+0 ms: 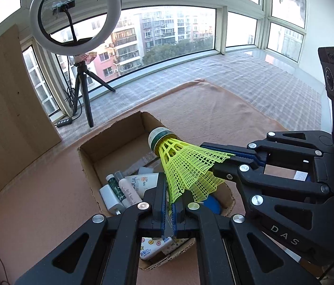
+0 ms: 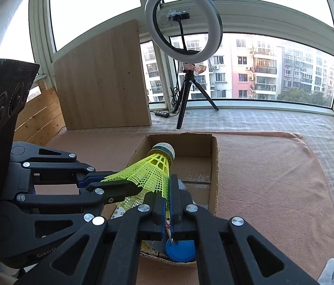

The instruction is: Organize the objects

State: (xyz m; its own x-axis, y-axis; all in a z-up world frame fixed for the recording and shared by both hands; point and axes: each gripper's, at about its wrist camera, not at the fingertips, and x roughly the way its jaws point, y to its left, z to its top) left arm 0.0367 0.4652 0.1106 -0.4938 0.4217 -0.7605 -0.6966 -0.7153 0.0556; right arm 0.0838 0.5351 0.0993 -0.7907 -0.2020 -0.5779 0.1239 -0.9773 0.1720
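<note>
A yellow mesh shuttlecock (image 1: 186,163) with a white cork tip hangs over an open cardboard box (image 1: 88,163), its tip pointing away from me. My left gripper (image 1: 175,188) is shut on the near edge of its skirt. From the right, my right gripper (image 1: 219,163) is shut on the skirt's other edge. In the right wrist view the shuttlecock (image 2: 152,168) sits above the box (image 2: 214,166), with the right gripper (image 2: 169,187) and left gripper (image 2: 119,180) both pinching the skirt. Inside the box lie tubes (image 1: 141,180), small bottles (image 1: 112,197), a blue lid (image 2: 180,249) and a white packet (image 1: 154,247).
The box rests on a peach cloth (image 2: 262,178) laid over a checked cover (image 1: 250,78) on a window ledge. A ring light on a tripod (image 2: 183,30) stands behind the box. A wooden board (image 2: 100,83) leans at the left. A gloved hand (image 2: 330,270) shows at the lower right.
</note>
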